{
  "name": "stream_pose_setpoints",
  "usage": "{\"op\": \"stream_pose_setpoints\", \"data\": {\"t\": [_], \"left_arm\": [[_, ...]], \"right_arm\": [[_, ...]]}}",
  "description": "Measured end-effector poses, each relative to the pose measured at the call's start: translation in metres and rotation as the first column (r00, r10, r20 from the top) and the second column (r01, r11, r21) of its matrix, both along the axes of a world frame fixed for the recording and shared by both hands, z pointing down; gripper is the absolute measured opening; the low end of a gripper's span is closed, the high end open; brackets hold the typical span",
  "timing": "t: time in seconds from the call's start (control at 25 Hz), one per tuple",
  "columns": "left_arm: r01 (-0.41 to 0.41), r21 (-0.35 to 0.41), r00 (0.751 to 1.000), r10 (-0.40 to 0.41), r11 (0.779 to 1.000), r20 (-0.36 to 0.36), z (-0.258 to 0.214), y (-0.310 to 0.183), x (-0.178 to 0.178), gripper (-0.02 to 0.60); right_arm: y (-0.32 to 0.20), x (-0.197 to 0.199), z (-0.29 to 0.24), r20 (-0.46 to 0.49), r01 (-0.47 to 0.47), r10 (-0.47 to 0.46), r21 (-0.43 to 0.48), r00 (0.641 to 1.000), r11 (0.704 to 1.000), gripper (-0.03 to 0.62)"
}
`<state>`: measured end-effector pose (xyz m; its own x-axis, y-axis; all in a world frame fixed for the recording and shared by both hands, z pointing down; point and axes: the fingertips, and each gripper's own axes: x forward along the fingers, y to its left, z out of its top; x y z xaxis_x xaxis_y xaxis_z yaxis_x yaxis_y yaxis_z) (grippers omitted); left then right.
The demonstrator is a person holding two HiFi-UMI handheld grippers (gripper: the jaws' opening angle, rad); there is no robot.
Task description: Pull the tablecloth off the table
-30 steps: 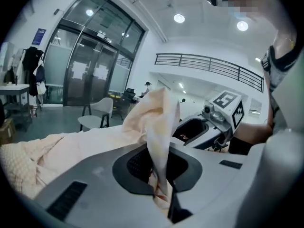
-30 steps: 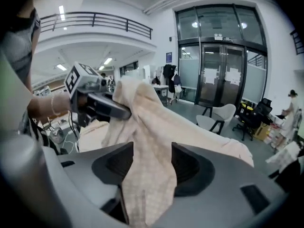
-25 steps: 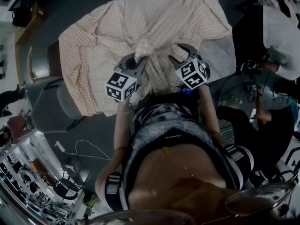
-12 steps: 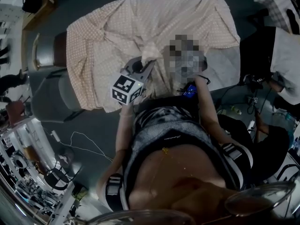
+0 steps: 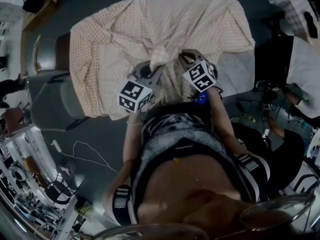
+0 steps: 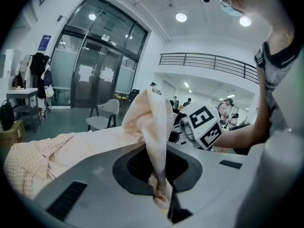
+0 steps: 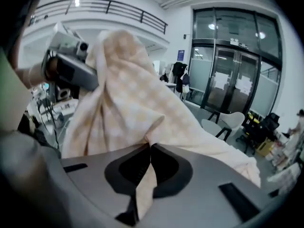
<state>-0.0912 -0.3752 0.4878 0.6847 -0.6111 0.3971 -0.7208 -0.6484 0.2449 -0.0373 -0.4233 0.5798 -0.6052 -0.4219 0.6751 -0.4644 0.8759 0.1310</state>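
Two tools grip the tablecloth (image 5: 150, 24) at the near edge of the desk (image 5: 235, 69), close together and just in front of the person's body. The left tool (image 5: 151, 68) is clamped on a raised fold, which stands as a pale peak between its jaws in the left gripper view. The right tool (image 5: 184, 58) has just been closing, and its jaws now pinch another fold, with a strip of the cloth hanging through the hollow behind the tips. The tablecloth lies over nearly the whole desk, bunched and creased towards the two tools. Its left side hangs down over the desk's left edge. Only the near right corner of the desk shows bare and grey. The cloth is a soft peach colour with a fine pattern of small pale checks or dots, and it is rumpled all over, with long ridges running to the pinched spot. A grey chair (image 5: 55, 101) stands just beside the left edge. The dark floor (image 5: 107, 129) at the near left is open but for a thin white cable (image 5: 85, 151). On the right the room is tighter, with a seated person in white (image 5: 302, 59) and loose cables near the desk's corner.
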Motion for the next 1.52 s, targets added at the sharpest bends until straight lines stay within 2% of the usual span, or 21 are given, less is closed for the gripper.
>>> {"op": "stream_pose_setpoints", "data": {"t": [0.12,0.32,0.52,0.64,0.96,1.4,1.52], "left_arm": [[-0.002,0.015,1.000,0.002,1.000,0.021,0.002,0.004,-0.005,0.021],[-0.012,0.038,0.999,0.010,0.999,0.050,-0.001,0.024,-0.040,0.021],[-0.061,0.066,0.995,0.055,0.996,0.089,-0.002,0.032,-0.046,0.021],[-0.084,0.075,0.993,0.077,0.994,0.092,-0.002,0.033,-0.037,0.021],[-0.176,0.089,0.980,0.166,0.980,0.113,0.006,0.038,-0.011,0.021],[-0.283,0.101,0.958,0.276,0.954,0.075,0.013,0.054,0.014,0.021],[-0.299,0.101,0.954,0.292,0.949,0.073,0.010,0.071,0.009,0.021]], "right_arm": [[0.014,-0.006,-0.025,0.088,-0.029,0.030,-0.013,0.996,0.999,0.064],[0.039,-0.034,-0.067,0.213,-0.090,0.093,-0.028,0.973,0.996,0.064],[0.060,-0.060,-0.090,0.266,-0.073,0.077,-0.027,0.961,0.997,0.064],[0.071,-0.069,-0.097,0.313,-0.073,0.083,-0.046,0.946,0.996,0.063],[0.082,-0.062,-0.099,0.337,-0.110,0.119,-0.046,0.934,0.993,0.064],[0.098,-0.039,-0.092,0.328,-0.225,0.220,-0.023,0.919,0.974,0.064],[0.114,-0.044,-0.097,0.325,-0.240,0.230,-0.011,0.917,0.971,0.064]]}}
